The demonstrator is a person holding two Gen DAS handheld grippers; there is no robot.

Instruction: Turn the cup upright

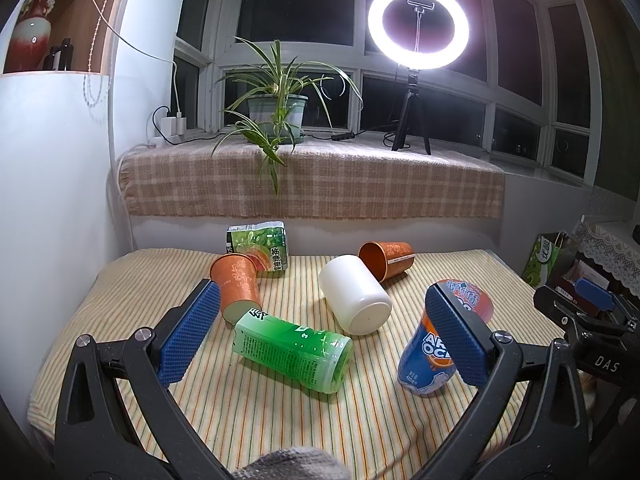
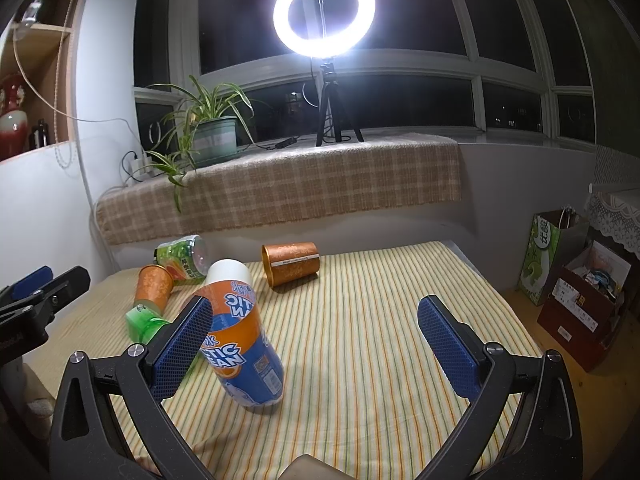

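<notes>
Cups: two orange (image 1: 237, 286) (image 1: 387, 259), one white (image 1: 356, 294), one blue-orange (image 1: 430, 354) mid-table (image 1: 260, 408); left gripper (image 1: 320, 328) and right gripper (image 2: 316, 340) both gape wide, empty.

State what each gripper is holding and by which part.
Nothing is held. The left gripper and right gripper are both open; the blue-and-orange cup stands free on the striped cloth.

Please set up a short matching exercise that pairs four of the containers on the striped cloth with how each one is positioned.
Things:
1. white cup
2. green bottle
3. blue and orange cup
4. far orange cup

States:
A. on its side near the back of the cloth, apart from the other containers
B. standing mouth up, tilted
C. on its side, flat base toward the left wrist camera
D. on its side at the front of the left-hand cluster, touching another orange cup

Pairs: 1-C, 2-D, 3-B, 4-A
</notes>
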